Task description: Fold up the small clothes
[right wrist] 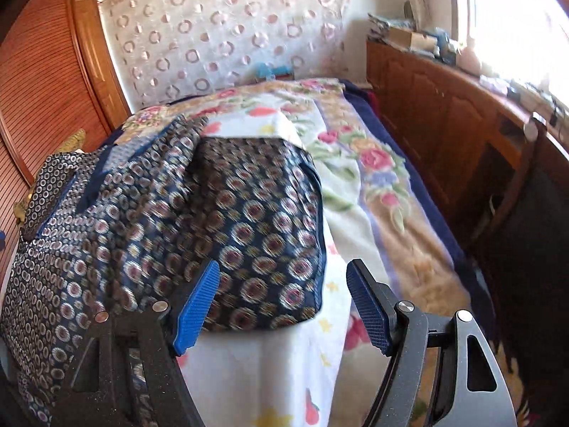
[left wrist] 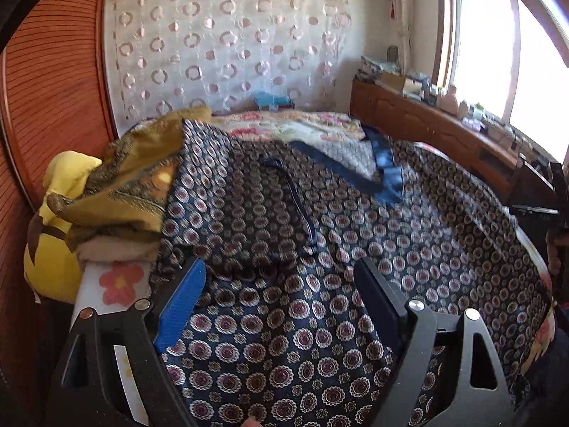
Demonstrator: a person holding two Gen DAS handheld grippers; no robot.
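Note:
A dark blue garment (left wrist: 284,249) printed with round medallions lies spread over a white flowered board on the bed. My left gripper (left wrist: 281,277) hovers open just above its near part, blue pad on the left, nothing between the fingers. In the right wrist view the same garment (right wrist: 213,220) is partly folded, with its right edge resting on the white board (right wrist: 270,363). My right gripper (right wrist: 284,281) stands open over the garment's lower right corner, and its pads do not press on the cloth.
A stack of folded clothes (left wrist: 117,192) with a yellow item (left wrist: 53,249) sits at the left by the wooden wardrobe (left wrist: 53,89). A floral blanket (right wrist: 384,185) covers the bed. A wooden cabinet (right wrist: 462,135) with clutter runs along the window on the right.

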